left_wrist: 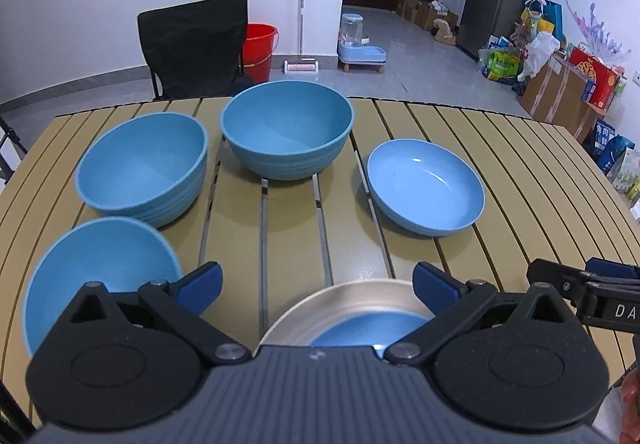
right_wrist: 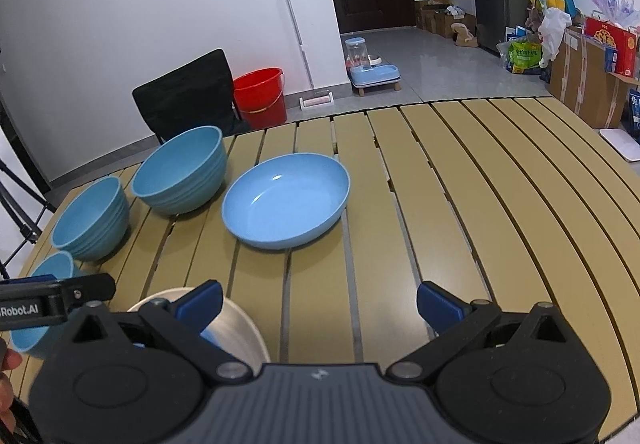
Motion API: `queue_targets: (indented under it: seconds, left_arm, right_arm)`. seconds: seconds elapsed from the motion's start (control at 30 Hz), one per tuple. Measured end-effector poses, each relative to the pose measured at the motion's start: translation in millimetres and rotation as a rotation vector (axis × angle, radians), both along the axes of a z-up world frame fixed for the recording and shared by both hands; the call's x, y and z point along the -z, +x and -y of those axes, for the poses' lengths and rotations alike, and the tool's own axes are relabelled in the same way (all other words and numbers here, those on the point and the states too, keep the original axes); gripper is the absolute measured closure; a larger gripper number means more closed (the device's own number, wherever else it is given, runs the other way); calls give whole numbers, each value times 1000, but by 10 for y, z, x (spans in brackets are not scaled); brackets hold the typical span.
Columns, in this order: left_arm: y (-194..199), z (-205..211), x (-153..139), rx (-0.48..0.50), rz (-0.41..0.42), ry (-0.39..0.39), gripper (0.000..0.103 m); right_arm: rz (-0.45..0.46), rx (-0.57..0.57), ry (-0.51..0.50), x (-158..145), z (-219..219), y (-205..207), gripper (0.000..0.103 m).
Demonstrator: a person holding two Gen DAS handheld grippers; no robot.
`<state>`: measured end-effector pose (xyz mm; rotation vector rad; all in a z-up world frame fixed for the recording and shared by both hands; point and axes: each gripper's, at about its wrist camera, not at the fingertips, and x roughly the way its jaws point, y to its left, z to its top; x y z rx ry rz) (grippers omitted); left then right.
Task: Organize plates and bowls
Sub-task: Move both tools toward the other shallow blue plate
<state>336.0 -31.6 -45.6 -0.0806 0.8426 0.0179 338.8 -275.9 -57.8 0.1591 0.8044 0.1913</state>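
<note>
Both wide open and empty, left gripper (left_wrist: 316, 284) over the near-edge metal plate (left_wrist: 340, 304) with blue centre, right gripper (right_wrist: 320, 304) beside it, likely before stacking, blue bowls (left_wrist: 288, 128) and shallow blue dish (right_wrist: 286, 200) spread apart on the slatted table (right_wrist: 460, 204).

Three bowls (left_wrist: 148, 164) are sitting along the worktop's (left_wrist: 500, 148) left, a shallow plate (left_wrist: 426, 188) lying right of them, a chair (left_wrist: 196, 44) standing behind.
</note>
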Motion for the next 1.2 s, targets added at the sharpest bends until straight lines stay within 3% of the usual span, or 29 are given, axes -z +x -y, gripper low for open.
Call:
queue_targets:
  seconds: [0.63, 0.93, 1.07, 1.2]
  left_arm:
    - [935, 289, -27, 34, -122, 9, 0]
    - [1381, 396, 113, -21, -194, 37, 0]
    - [1530, 385, 204, -41, -219, 9, 2]
    - [1646, 404, 327, -61, -255, -10, 20]
  right_arm:
    - [-97, -7, -48, 19, 99, 892, 0]
    - [-180, -37, -91, 81, 1, 1331, 0]
    - [-219, -25, -89, 184, 14, 1510, 2]
    - [-251, -22, -72, 300, 35, 1643, 10]
